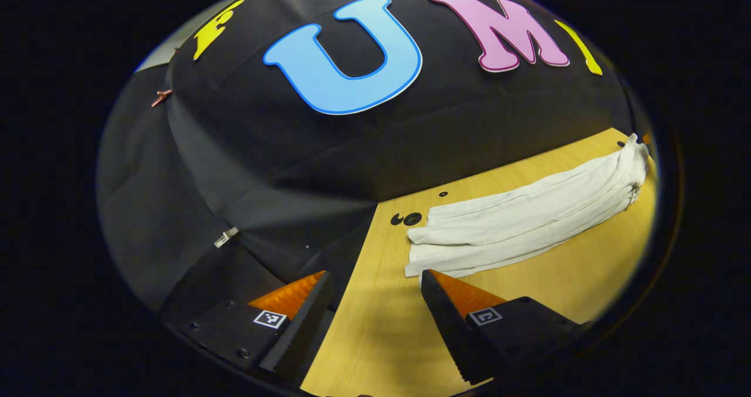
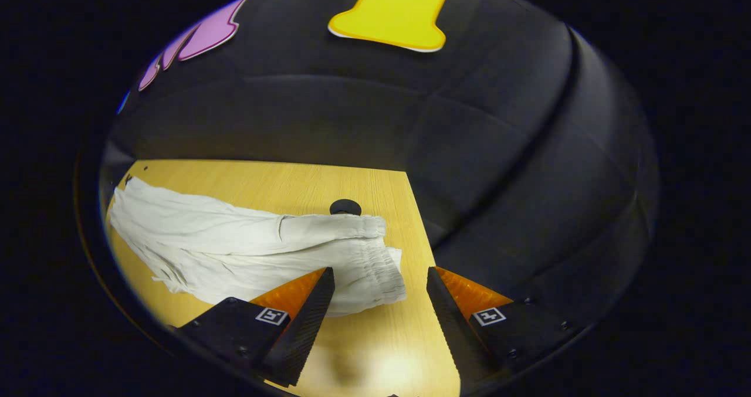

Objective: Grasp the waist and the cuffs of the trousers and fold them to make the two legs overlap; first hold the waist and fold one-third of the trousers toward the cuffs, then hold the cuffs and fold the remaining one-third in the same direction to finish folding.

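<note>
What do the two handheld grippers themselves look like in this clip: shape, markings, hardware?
Both match: the left gripper and the right gripper each have two wedge-shaped fingers tapering to a point, with ridged inner faces. Each finger sits on a dark block with small screws and carries a small square black-and-white tag.

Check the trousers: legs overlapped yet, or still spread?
Overlapped, apparently: the trousers lie as one long narrow strip on the table, waist bunched double. No thirds fold yet.

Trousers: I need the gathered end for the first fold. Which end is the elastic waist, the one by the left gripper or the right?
The end of the trousers by the right gripper: its band is gathered; the left gripper faces flat hems.
</note>
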